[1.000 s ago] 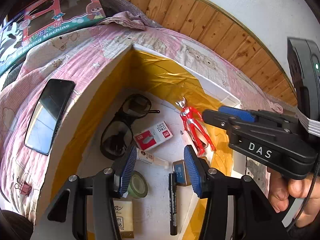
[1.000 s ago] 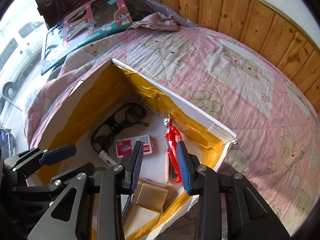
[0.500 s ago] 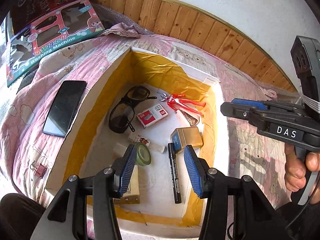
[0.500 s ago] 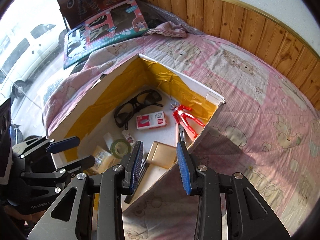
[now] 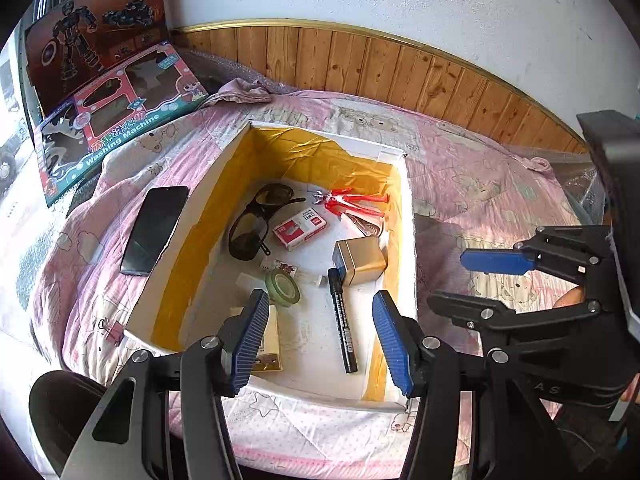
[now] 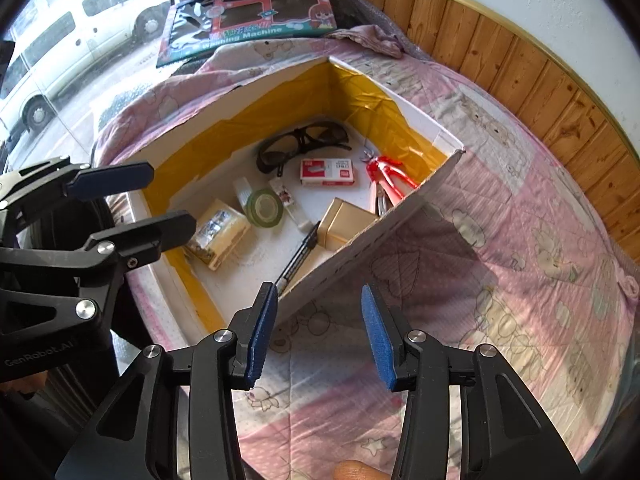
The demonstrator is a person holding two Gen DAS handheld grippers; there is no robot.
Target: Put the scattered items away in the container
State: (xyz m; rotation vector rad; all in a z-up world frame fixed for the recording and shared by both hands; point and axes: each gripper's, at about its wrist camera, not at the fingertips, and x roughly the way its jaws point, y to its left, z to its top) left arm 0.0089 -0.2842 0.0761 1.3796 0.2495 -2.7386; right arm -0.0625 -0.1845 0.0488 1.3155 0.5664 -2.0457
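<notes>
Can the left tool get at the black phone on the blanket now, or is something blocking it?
Probably yes. The left tool is open and empty, and the phone lies uncovered on the blanket, outside the box.

The right gripper hangs empty over the pink quilt, fingers apart. Sunglasses and a red figure lie inside the box.

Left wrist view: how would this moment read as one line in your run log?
left gripper: open, empty | right gripper: open, empty | box: holds sunglasses, red figure, marker | phone: outside on quilt
</notes>
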